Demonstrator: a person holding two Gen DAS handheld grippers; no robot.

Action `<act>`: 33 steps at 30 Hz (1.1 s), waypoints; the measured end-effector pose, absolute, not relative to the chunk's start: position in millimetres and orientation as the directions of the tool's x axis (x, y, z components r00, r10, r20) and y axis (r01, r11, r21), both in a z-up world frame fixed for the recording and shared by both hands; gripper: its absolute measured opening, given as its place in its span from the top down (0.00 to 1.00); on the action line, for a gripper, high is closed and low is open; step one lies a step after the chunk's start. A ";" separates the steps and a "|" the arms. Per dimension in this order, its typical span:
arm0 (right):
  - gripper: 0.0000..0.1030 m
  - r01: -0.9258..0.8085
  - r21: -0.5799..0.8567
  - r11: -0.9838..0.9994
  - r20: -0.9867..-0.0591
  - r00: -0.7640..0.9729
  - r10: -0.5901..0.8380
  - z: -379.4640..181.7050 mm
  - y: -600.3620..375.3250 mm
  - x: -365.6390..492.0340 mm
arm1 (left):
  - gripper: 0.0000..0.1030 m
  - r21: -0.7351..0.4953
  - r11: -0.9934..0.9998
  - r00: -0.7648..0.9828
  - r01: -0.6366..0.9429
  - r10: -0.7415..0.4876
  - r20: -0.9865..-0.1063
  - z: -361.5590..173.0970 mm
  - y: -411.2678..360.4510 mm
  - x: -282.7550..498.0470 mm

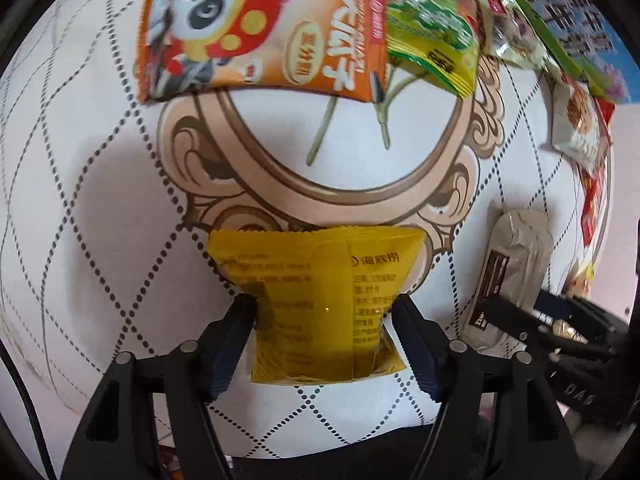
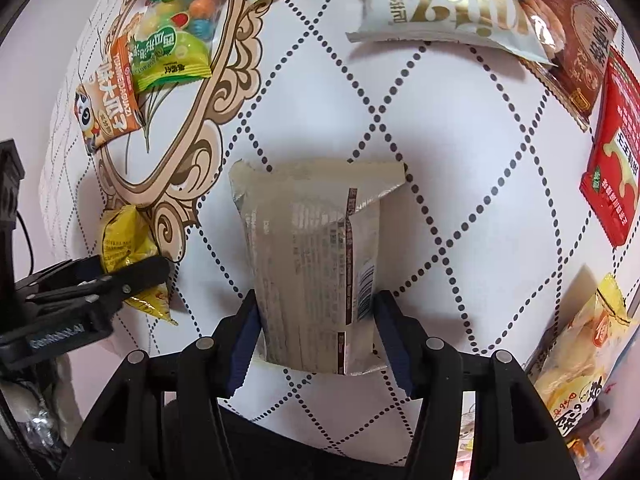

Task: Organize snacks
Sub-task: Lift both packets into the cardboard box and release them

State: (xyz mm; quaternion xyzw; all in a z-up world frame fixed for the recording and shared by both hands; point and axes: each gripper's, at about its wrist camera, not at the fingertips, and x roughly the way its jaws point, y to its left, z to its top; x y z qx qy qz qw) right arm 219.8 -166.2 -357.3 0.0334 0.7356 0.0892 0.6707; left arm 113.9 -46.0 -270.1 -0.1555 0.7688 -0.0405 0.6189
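Observation:
A yellow snack packet (image 1: 320, 280) lies flat on the white dotted tablecloth (image 1: 100, 200), printed back up. My left gripper (image 1: 322, 304) points down over it, open, one pad close to each long side without squeezing it. From the right wrist view the same left gripper (image 2: 132, 264) straddles the yellow packet (image 2: 120, 232) at the left. A silver packet (image 2: 308, 232) with a brown stripe rests on the cloth, and my right gripper (image 2: 316, 304) is shut on its lower half, both pads against its sides. The right gripper (image 1: 520, 304) and silver packet (image 1: 516, 248) also show at the right.
An orange panda bag (image 1: 260, 32), a green packet (image 1: 432, 36) and a bag of coloured candy (image 2: 188, 8) lie at the far left. A white bag (image 2: 440, 12), brown biscuit pack (image 2: 568, 40), red box (image 2: 612, 168) and yellow crisp bag (image 2: 580, 340) line the right.

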 end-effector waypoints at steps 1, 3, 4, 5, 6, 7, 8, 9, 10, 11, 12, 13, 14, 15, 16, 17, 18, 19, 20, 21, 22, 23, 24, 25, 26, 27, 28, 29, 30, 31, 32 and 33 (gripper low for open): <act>0.43 -0.073 0.173 0.982 -0.982 -0.093 0.167 -356.3 -167.4 218.7 | 0.46 -0.233 0.955 -0.184 -0.183 -0.266 -0.946 -268.1 -48.2 113.1; 0.44 -0.069 0.179 0.981 -0.982 -0.079 0.174 -357.1 -164.6 219.3 | 0.53 -0.211 0.962 -0.172 -0.174 -0.241 -0.955 -262.8 -53.5 110.7; 0.45 -0.071 0.182 0.981 -0.982 -0.072 0.177 -355.3 -166.3 217.7 | 0.54 -0.199 0.965 -0.167 -0.170 -0.227 -0.959 -258.9 -57.2 108.6; 0.45 -0.070 0.184 0.980 -0.982 -0.066 0.180 -350.3 -162.0 215.8 | 0.56 -0.190 0.969 -0.162 -0.160 -0.215 -0.963 -255.1 -61.8 110.2; 0.45 -0.067 0.188 0.980 -0.981 -0.057 0.185 -347.6 -163.6 214.7 | 0.57 -0.172 0.968 -0.097 -0.184 -0.192 -0.977 -252.6 -65.4 109.2; 0.45 -0.068 0.191 0.979 -0.981 -0.048 0.188 -344.0 -162.9 215.3 | 0.58 -0.168 0.969 -0.090 -0.182 -0.187 -0.978 -250.5 -67.8 108.9; 0.45 -0.071 0.194 0.978 -0.981 -0.035 0.192 -337.0 -166.8 212.4 | 0.58 -0.167 0.969 -0.082 -0.180 -0.184 -0.980 -247.2 -73.7 112.2; 0.45 -0.070 0.205 0.976 -0.979 -0.022 0.204 -330.3 -169.4 211.2 | 0.58 -0.168 0.970 -0.073 -0.175 -0.183 -0.980 -241.4 -78.5 111.1; 0.45 -0.068 0.224 0.972 -0.975 -0.013 0.224 -323.2 -172.0 210.8 | 0.58 -0.176 0.970 -0.064 -0.169 -0.189 -0.980 -237.6 -80.0 114.3; 0.45 -0.067 0.235 0.970 -0.972 -0.007 0.235 -316.9 -174.1 211.1 | 0.58 -0.187 0.969 -0.049 -0.161 -0.197 -0.979 -228.5 -85.9 114.2; 0.45 -0.068 0.255 0.965 -0.967 0.005 0.256 -305.2 -178.8 211.6 | 0.58 -0.199 0.967 -0.037 -0.157 -0.207 -0.978 -222.9 -91.3 124.1; 0.45 -0.069 0.271 0.960 -0.962 0.017 0.272 -295.7 -181.0 212.7 | 0.58 -0.212 0.965 -0.027 -0.151 -0.219 -0.975 -217.1 -89.7 128.3; 0.45 -0.070 0.287 0.955 -0.957 0.032 0.290 -284.8 -183.9 215.3 | 0.58 -0.226 0.964 -0.008 -0.140 -0.230 -0.973 -206.6 -95.0 130.3; 0.45 -0.074 0.305 0.949 -0.950 0.048 0.309 -271.7 -187.7 218.5 | 0.58 -0.225 0.967 0.029 -0.123 -0.223 -0.974 -193.2 -100.9 133.1; 0.45 -0.077 0.320 0.944 -0.944 0.062 0.325 -260.5 -191.5 220.8 | 0.58 -0.243 0.963 0.047 -0.113 -0.239 -0.970 -182.1 -104.2 137.2; 0.45 -0.080 0.332 0.940 -0.938 0.082 0.338 -245.0 -193.5 230.0 | 0.58 -0.264 0.960 0.075 -0.095 -0.258 -0.963 -164.8 -112.2 143.8; 0.45 -0.083 0.340 0.937 -0.931 0.110 0.348 -227.7 -199.2 234.2 | 0.58 -0.271 0.959 0.097 -0.080 -0.263 -0.960 -152.8 -116.9 153.4; 0.45 -0.086 0.347 0.934 -0.924 0.140 0.356 -211.3 -206.3 242.5 | 0.58 -0.284 0.957 0.117 -0.065 -0.275 -0.954 -140.3 -122.8 162.9; 0.45 -0.084 0.348 0.934 -0.919 0.168 0.358 -197.8 -209.0 250.8 | 0.58 -0.292 0.955 0.140 -0.043 -0.284 -0.949 -127.6 -128.1 169.7; 0.45 -0.082 0.345 0.935 -0.914 0.195 0.355 -185.6 -215.5 260.1 | 0.58 -0.305 0.952 0.157 -0.013 -0.300 -0.941 -115.1 -125.7 185.8; 0.45 -0.079 0.339 0.938 -0.909 0.230 0.348 -170.5 -224.0 273.8 | 0.58 -0.317 0.948 0.174 0.010 -0.314 -0.933 -103.4 -124.2 203.4; 0.45 -0.077 0.330 0.941 -0.907 0.252 0.338 -158.5 -234.4 286.6 | 0.58 -0.320 0.947 0.183 0.028 -0.320 -0.930 -93.4 -107.3 228.6; 0.45 -0.075 0.311 0.948 -0.903 0.288 0.319 -144.0 -243.7 302.5 | 0.58 -0.310 0.949 0.207 0.051 -0.314 -0.927 -83.4 -107.2 252.5; 0.45 -0.070 0.291 0.954 -0.899 0.322 0.297 -132.4 -251.2 320.6 | 0.58 -0.293 0.953 0.218 0.081 -0.304 -0.927 -77.1 -105.0 266.4; 0.45 -0.065 0.274 0.960 -0.897 0.342 0.279 -124.3 -257.1 338.3 | 0.58 -0.267 0.958 0.242 0.104 -0.285 -0.928 -69.0 -111.4 285.3; 0.45 -0.061 0.255 0.965 -0.897 0.357 0.259 -119.6 -258.2 357.7 | 0.58 -0.244 0.963 0.257 0.112 -0.265 -0.929 -65.3 -110.3 311.2; 0.45 -0.050 0.245 0.968 -0.896 0.370 0.246 -118.8 -258.0 378.9 | 0.58 -0.230 0.966 0.264 0.118 -0.254 -0.931 -59.6 -108.8 321.6; 0.45 -0.038 0.232 0.972 -0.897 0.378 0.229 -116.4 -262.8 403.0 | 0.58 -0.213 0.968 0.263 0.130 -0.241 -0.934 -59.0 -111.5 338.9; 0.45 -0.036 0.213 0.976 -0.903 0.374 0.211 -117.7 -262.5 418.2 | 0.58 -0.194 0.971 0.263 0.136 -0.225 -0.938 -59.3 -113.4 359.1; 0.45 -0.015 0.208 0.978 -0.906 0.372 0.199 -120.0 -266.8 439.8 | 0.58 -0.178 0.974 0.260 0.138 -0.210 -0.943 -61.5 -114.7 374.5; 0.45 -0.004 0.209 0.978 -0.911 0.363 0.196 -122.9 -268.2 456.5 | 0.58 -0.155 0.979 0.248 0.136 -0.185 -0.951 -67.3 -115.7 396.0; 0.45 0.003 0.199 0.980 -0.918 0.352 0.185 -127.2 -269.7 472.2 | 0.58 -0.144 0.981 0.241 0.129 -0.172 -0.955 -69.0 -112.3 412.4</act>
